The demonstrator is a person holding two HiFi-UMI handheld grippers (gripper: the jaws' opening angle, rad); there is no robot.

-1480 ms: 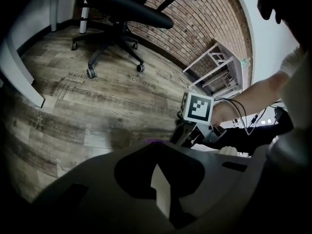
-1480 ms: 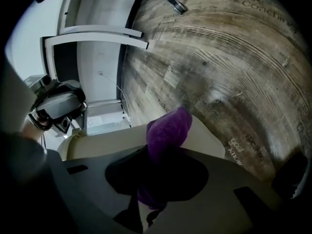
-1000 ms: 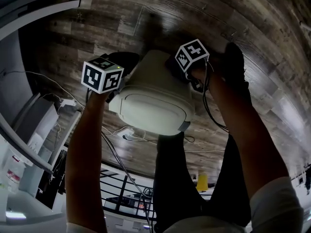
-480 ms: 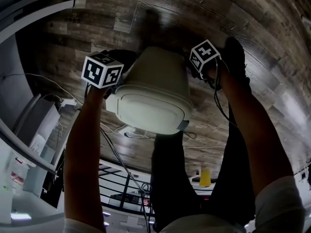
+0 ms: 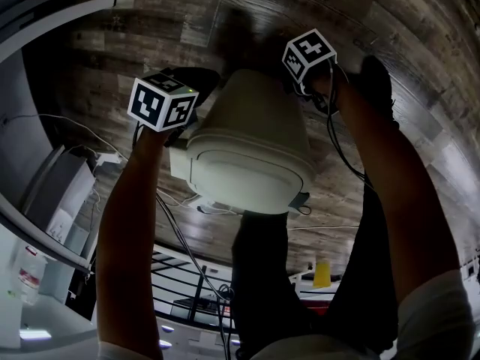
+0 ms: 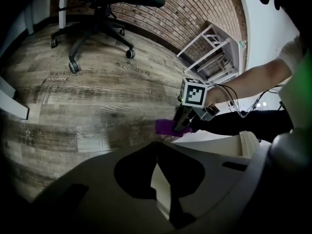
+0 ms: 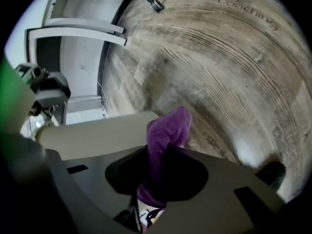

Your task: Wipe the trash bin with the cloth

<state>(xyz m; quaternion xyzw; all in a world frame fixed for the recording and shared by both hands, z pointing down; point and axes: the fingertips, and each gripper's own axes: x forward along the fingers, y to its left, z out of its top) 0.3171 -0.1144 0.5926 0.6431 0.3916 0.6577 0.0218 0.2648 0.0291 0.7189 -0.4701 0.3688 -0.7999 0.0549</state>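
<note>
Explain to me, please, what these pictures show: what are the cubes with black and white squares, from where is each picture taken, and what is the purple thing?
There is no machine here. A person holds a hand-held gripper in each hand, and the marked cubes are parts of those grippers. The head view comes from a camera on the person's head, looking down. The two gripper views come from cameras that ride on the grippers. The left hand-held gripper appears to clamp an edge of the pale trash bin, over a wooden floor. The right hand-held gripper is shut on a purple cloth, held at the bin's side.
</note>
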